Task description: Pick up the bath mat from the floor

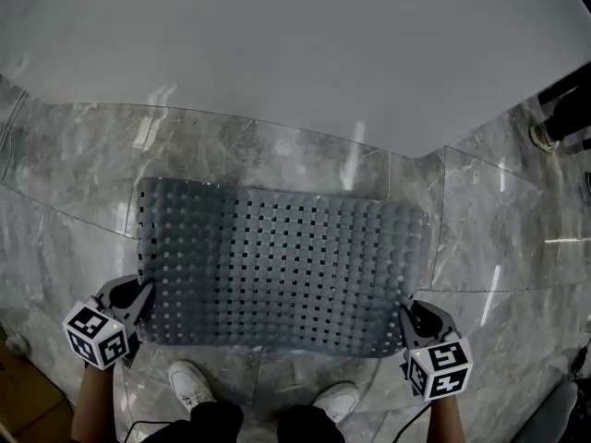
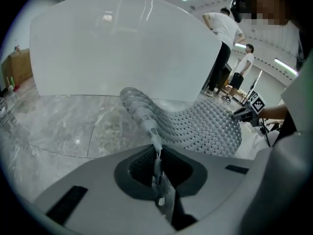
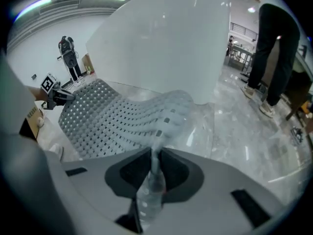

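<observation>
Nearest me, the left hand-held gripper (image 1: 143, 295) is clamped on the near left corner of the grey perforated rubber bath mat (image 1: 286, 270). The right hand-held gripper (image 1: 407, 310) pinches its near right corner. The mat stretches between them over the grey marble floor (image 1: 74, 164).

Mat (image 1: 277, 275): grey, rubbery soft plastic, matt, knobbed all over with round studs and pierced by rows of square holes; hangs limp and bends in soft waves. Floor (image 1: 74, 173): grey veined marble-look tiles, polished and glossy, mirrors the ceiling lights. Far white panel (image 1: 277, 44): smooth, hard, faint satin sheen. Left gripper (image 1: 145, 295) and right gripper (image 1: 406, 312): smooth matt grey plastic shells, darker matt recess round the jaws; marker cubes printed black on white, dull. Near shoes (image 1: 189, 383): white, smooth, slightly shiny.
</observation>
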Available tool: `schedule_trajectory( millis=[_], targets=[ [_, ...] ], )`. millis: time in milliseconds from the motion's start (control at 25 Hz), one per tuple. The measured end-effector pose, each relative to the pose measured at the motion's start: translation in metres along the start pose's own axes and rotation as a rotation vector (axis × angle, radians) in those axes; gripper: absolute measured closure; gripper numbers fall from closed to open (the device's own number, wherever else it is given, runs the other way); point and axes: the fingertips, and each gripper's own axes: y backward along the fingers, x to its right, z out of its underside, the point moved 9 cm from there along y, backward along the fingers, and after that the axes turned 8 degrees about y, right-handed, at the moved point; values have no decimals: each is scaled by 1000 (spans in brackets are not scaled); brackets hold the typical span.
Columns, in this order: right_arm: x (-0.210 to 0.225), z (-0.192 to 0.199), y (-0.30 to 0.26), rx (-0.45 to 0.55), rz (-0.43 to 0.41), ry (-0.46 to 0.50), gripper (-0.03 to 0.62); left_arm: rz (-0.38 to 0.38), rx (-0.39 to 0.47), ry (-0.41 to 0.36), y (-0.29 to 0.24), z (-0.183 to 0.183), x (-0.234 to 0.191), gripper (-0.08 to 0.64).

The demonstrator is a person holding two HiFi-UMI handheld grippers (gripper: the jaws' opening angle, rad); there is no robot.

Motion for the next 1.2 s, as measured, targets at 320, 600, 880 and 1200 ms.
schedule_trajectory(
  millis=[320, 600, 880, 1200],
  targets=[
    [-8, -55, 127, 77, 103, 5, 514, 7, 82, -43, 94, -79, 58, 528],
    [-1, -122, 287, 169, 190, -22, 514, 42, 162, -58, 215, -178, 147, 528],
    [24, -208, 453, 275, 288, -22, 514, 58, 244, -142, 332, -294, 241, 528],
    [16, -290, 606, 439, 379, -27, 514, 50, 393, -182, 468, -382, 313, 528]
  ],
)
